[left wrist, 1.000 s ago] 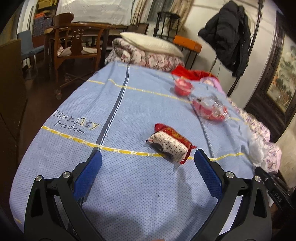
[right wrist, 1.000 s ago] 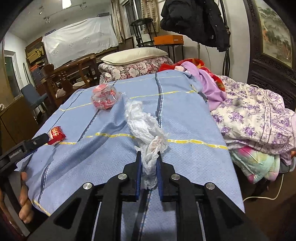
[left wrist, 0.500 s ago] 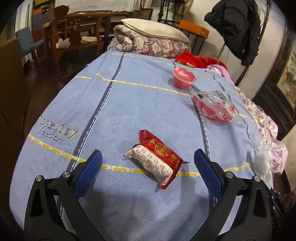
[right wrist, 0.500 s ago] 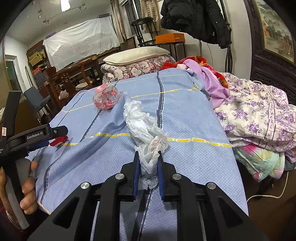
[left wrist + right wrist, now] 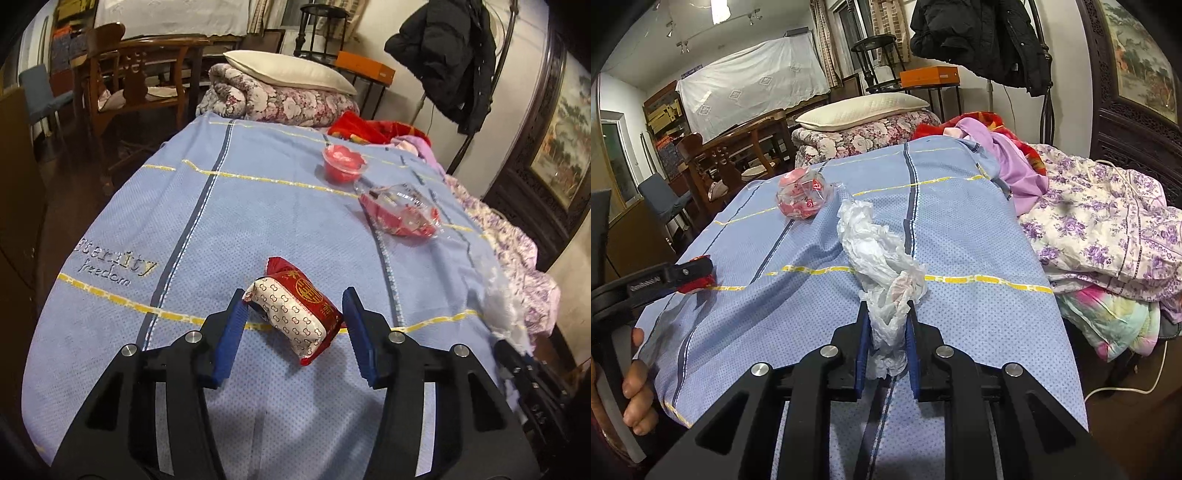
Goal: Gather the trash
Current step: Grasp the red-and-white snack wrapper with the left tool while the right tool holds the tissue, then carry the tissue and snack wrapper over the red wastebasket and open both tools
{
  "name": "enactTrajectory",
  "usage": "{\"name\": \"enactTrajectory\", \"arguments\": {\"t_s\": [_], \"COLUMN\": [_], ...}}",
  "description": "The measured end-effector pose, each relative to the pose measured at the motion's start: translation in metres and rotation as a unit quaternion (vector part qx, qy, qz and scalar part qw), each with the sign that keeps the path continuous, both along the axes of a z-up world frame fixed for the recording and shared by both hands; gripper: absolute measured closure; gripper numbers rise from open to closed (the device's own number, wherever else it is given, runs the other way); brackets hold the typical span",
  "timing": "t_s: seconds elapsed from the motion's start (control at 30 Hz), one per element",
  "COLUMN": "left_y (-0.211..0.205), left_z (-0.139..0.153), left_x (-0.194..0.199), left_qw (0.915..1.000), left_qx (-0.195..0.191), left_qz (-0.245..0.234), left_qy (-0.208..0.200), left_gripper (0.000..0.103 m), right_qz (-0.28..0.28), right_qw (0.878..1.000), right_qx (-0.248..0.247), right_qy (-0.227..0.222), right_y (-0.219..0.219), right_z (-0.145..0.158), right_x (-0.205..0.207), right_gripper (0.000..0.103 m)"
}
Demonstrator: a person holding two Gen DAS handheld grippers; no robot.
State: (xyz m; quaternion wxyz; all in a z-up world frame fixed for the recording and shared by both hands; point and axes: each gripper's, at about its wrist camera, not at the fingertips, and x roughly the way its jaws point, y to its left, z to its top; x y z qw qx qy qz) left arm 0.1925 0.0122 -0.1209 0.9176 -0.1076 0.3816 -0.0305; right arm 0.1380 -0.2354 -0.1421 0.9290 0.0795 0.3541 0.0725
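- The left tool [image 5: 293,308] hangs over the near end of the bed, whose blue bedspread [image 5: 258,206] has yellow stripes and stitched lettering. Its blue pads have just been closing around a red-and-white snack packet [image 5: 295,314], which lies tilted on the bedspread between them. The left pad touches the packet's white end; the right pad looks barely clear of the red side (contact there is hard to tell).
- Further up the bed, right of centre, a clear plastic cup with red contents [image 5: 343,164] stands upright, and near it a clear plastic bag with red contents [image 5: 400,214] lies on its side.
- The right tool [image 5: 887,321] is clamped on a crumpled white plastic bag [image 5: 879,251], which trails away from the pads across the bedspread.
- In the right wrist view a hand [image 5: 635,391] grips the left tool's handle at the left edge.
- A pile of floral and purple bedding [image 5: 1108,229] lies along the bed's right side.
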Motion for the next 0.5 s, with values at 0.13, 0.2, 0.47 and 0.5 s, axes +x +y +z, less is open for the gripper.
{"name": "enactTrajectory", "arguments": {"t_s": [0.13, 0.2, 0.47, 0.5], "left_y": [-0.005, -0.009, -0.017, -0.018], "left_z": [0.01, 0.016, 0.028, 0.028], "left_x": [-0.009, -0.014, -0.04, -0.042], "left_qw": [0.9998, 0.9995, 0.9986, 0.9985], "left_qx": [-0.002, 0.002, 0.001, 0.003], "left_qz": [-0.01, -0.016, -0.034, -0.036], "left_qy": [-0.016, -0.026, -0.04, -0.041], "left_gripper": [0.051, 0.051, 0.051, 0.051], "right_qz": [0.0, 0.0, -0.003, -0.005], "right_qw": [1.0, 1.0, 1.0, 1.0], "right_qx": [-0.001, -0.001, 0.001, 0.002], "right_qy": [0.0, 0.0, 0.001, 0.002], "right_y": [0.0, -0.001, -0.001, -0.002], "right_z": [0.0, 0.0, 0.001, 0.002], "right_x": [0.0, 0.001, 0.001, 0.0], "right_gripper": [0.085, 0.085, 0.085, 0.085]}}
